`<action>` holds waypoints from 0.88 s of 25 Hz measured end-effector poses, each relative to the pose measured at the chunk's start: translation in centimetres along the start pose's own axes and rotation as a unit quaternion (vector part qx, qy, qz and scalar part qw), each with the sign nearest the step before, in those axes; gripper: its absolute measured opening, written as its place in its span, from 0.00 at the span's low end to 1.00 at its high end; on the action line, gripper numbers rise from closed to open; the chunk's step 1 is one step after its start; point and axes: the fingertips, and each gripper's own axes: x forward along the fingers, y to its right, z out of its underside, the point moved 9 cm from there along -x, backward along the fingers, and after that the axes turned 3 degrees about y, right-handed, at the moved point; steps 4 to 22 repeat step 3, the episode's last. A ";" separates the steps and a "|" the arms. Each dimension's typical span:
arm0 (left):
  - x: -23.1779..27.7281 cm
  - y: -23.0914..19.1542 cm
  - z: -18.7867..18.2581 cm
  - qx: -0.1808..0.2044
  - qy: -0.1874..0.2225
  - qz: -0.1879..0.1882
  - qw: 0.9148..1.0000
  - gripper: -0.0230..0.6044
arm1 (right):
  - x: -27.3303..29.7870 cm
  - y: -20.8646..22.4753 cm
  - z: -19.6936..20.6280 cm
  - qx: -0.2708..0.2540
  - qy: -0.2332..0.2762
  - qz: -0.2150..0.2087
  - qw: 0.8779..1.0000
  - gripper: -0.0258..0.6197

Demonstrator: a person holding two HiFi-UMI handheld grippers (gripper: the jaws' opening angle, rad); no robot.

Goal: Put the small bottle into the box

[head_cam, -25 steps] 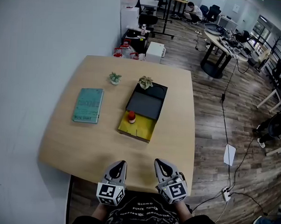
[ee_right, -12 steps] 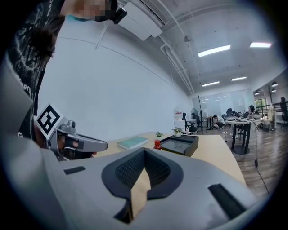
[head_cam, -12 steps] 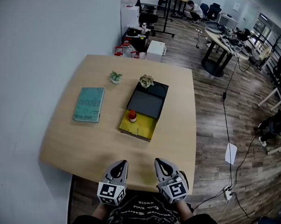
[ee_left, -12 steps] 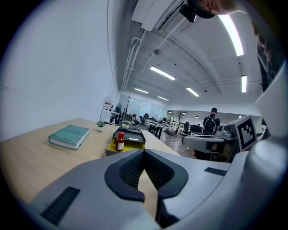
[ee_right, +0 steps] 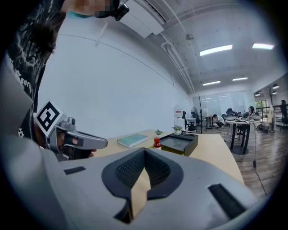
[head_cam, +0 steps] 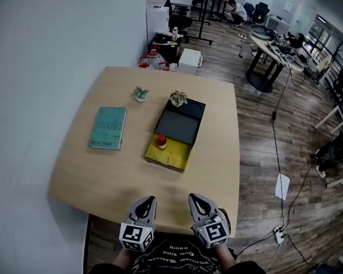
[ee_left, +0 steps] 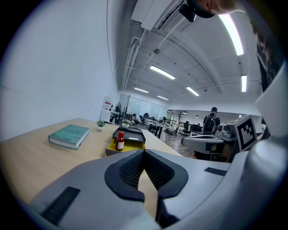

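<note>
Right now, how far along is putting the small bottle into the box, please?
Done: nothing visible yet. The small bottle stands upright on the yellow panel against the black box, apparently outside its tray. In hand: nothing; the left hand-held gripper and right hand-held gripper are shut and empty at the table's near edge. Left: reach, grasp, place.

Nothing reads clearly. The teal hardback book [head_cam: 108, 127], ahead and left of the left gripper [head_cam: 147, 200], carries cover lettering too small; white print on the black shirt [head_cam: 175, 256] behind it is blurred.
</note>
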 end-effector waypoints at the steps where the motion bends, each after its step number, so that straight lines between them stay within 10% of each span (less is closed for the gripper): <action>1: 0.1 0.0 0.0 0.000 0.000 0.000 1.000 0.04 | 0.1 0.0 0.0 0.000 0.000 0.000 1.000 0.04; 22: 0.2 -0.1 -0.1 0.001 0.000 0.000 1.000 0.04 | 0.2 0.0 -0.1 -0.002 0.001 0.000 1.000 0.04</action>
